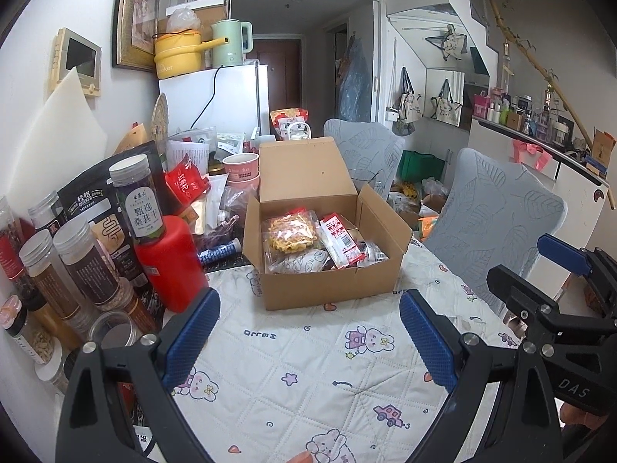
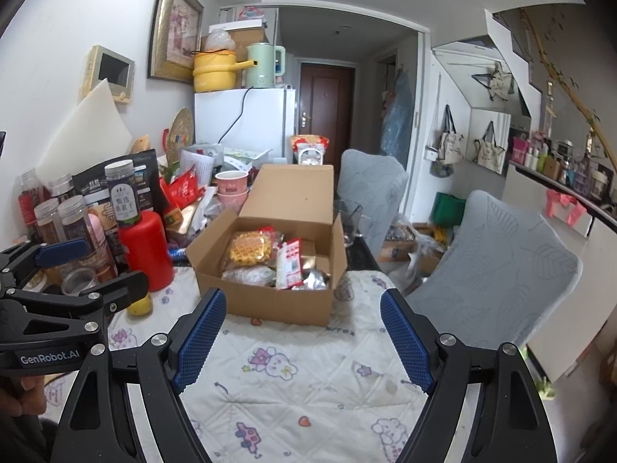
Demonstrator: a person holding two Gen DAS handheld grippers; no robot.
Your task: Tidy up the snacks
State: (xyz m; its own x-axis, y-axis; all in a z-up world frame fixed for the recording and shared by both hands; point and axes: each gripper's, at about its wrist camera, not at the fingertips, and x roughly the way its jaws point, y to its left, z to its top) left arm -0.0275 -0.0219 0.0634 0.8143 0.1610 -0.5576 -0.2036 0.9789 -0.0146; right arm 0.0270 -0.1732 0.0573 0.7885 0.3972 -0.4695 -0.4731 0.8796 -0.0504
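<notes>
An open cardboard box (image 1: 327, 289) stands on the quilted tablecloth, its lid raised; it also shows in the right wrist view (image 2: 270, 301). Inside lie a bagged yellow waffle (image 1: 289, 231) (image 2: 250, 249), a red-and-white packet (image 1: 343, 241) (image 2: 291, 264) and other wrapped snacks. My left gripper (image 1: 308, 335) is open and empty, low over the cloth in front of the box. My right gripper (image 2: 302, 341) is open and empty, also short of the box. Each gripper shows at the edge of the other's view.
Jars and bottles (image 1: 77, 262) and a red bottle (image 1: 169, 262) (image 2: 146, 254) crowd the left, with snack bags and pink paper cups (image 1: 241, 168) behind. Two grey chairs (image 1: 497, 216) (image 2: 497, 258) stand at the table's right side. A white fridge (image 2: 246, 123) stands behind.
</notes>
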